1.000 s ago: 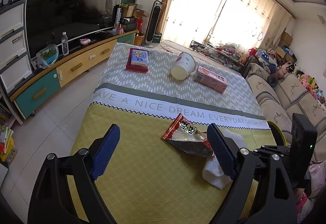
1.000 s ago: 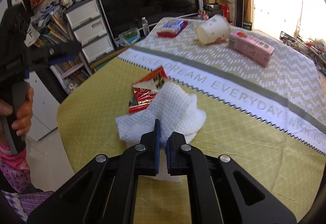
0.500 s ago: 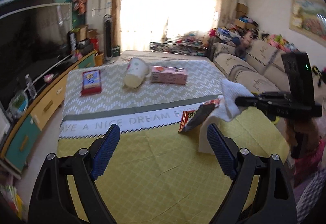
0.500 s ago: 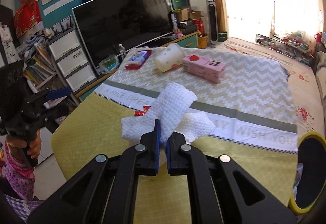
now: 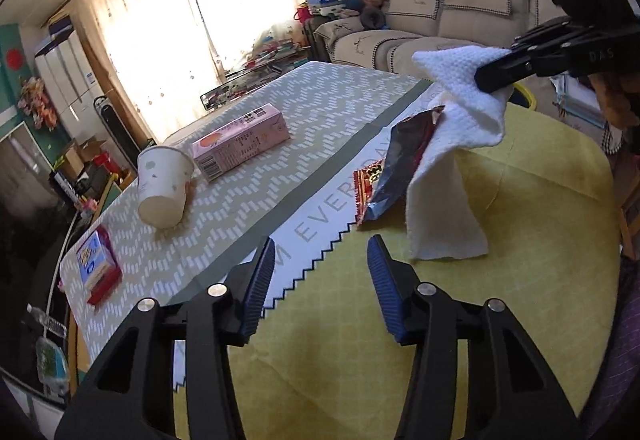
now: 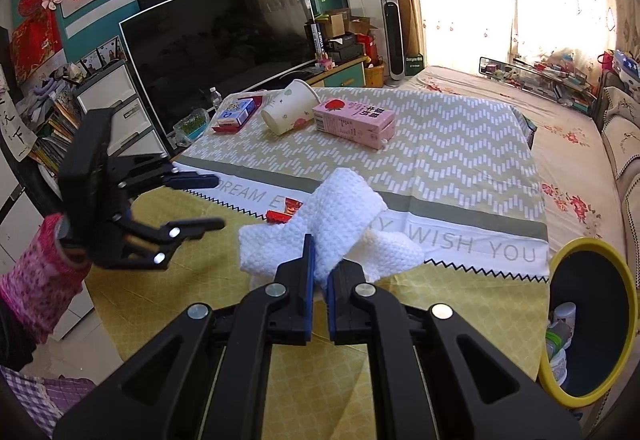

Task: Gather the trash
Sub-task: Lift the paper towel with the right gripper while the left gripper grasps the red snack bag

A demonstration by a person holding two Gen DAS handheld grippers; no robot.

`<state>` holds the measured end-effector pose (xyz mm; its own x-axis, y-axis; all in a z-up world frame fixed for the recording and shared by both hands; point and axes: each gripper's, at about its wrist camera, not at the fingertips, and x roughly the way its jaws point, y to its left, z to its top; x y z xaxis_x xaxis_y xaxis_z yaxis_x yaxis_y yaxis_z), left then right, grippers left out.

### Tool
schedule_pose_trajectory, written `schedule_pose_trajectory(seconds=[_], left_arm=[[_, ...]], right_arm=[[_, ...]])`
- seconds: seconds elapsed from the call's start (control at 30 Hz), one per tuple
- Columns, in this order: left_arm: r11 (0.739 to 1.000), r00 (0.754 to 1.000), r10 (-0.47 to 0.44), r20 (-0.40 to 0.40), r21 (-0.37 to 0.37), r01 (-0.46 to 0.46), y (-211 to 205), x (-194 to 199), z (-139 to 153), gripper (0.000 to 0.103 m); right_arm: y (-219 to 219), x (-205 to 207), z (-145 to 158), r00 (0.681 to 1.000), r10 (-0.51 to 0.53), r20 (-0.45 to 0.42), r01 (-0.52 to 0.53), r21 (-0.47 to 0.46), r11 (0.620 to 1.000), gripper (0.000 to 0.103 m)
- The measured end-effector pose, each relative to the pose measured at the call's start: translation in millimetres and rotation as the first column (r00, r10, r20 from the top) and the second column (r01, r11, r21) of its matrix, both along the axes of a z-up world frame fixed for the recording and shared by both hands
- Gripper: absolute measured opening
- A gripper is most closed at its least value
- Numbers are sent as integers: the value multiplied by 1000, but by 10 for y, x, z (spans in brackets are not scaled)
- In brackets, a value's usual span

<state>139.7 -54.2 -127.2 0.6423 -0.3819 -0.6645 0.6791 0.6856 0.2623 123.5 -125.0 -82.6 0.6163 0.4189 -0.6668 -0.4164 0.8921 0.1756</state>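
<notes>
A white waffle-weave cloth (image 6: 340,224) hangs lifted off the yellow part of the tabletop (image 5: 520,240), its lower end trailing onto the surface. The right gripper (image 6: 319,260) has its jaws pressed together, pinching the cloth's upper fold. Just beside the cloth, a red and silver snack wrapper (image 5: 396,167) leans against it, one end on the tablecloth's white lettered band. The left gripper (image 5: 320,268) hovers near the wrapper; its jaws are closing with nothing between them. Farther back lie a tipped paper cup (image 5: 164,187), a pink milk carton (image 5: 240,143) and a small red and blue box (image 5: 96,268). A yellow-rimmed bin (image 6: 592,324) stands beside the tabletop's near corner.
</notes>
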Motion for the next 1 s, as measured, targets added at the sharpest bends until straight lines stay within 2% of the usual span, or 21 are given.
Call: schedule_pose_trajectory(seconds=[0.2, 0.4, 0.57, 0.67, 0.8, 0.93, 1.0], left_arm=[[978, 981, -195, -12, 75, 195, -220, 204, -178, 44], [945, 957, -291, -18, 150, 290, -431, 237, -272, 36], [916, 935, -355, 5, 203, 346, -592, 205, -326, 35], [923, 933, -358, 22, 162, 350, -659, 240, -273, 31], [927, 932, -362, 1, 106, 360, -742, 321, -261, 9], [954, 955, -295, 17, 49, 294, -771, 398, -240, 2], [975, 975, -222, 14, 23, 222, -776, 502, -222, 2]], right_arm=[[-25, 11, -30, 1000, -3, -9, 3, 4, 1000, 5], [-25, 40, -47, 1000, 1, -17, -1, 12, 1000, 5], [-21, 54, -48, 1000, 3, -17, -3, 20, 1000, 5], [-17, 42, -30, 1000, 7, -13, -7, 25, 1000, 5], [-35, 15, 15, 1000, 3, -2, -3, 36, 999, 5], [-137, -23, 93, 1000, -18, 20, 17, 53, 998, 5], [-216, -47, 151, 999, -41, 35, 38, 68, 997, 5]])
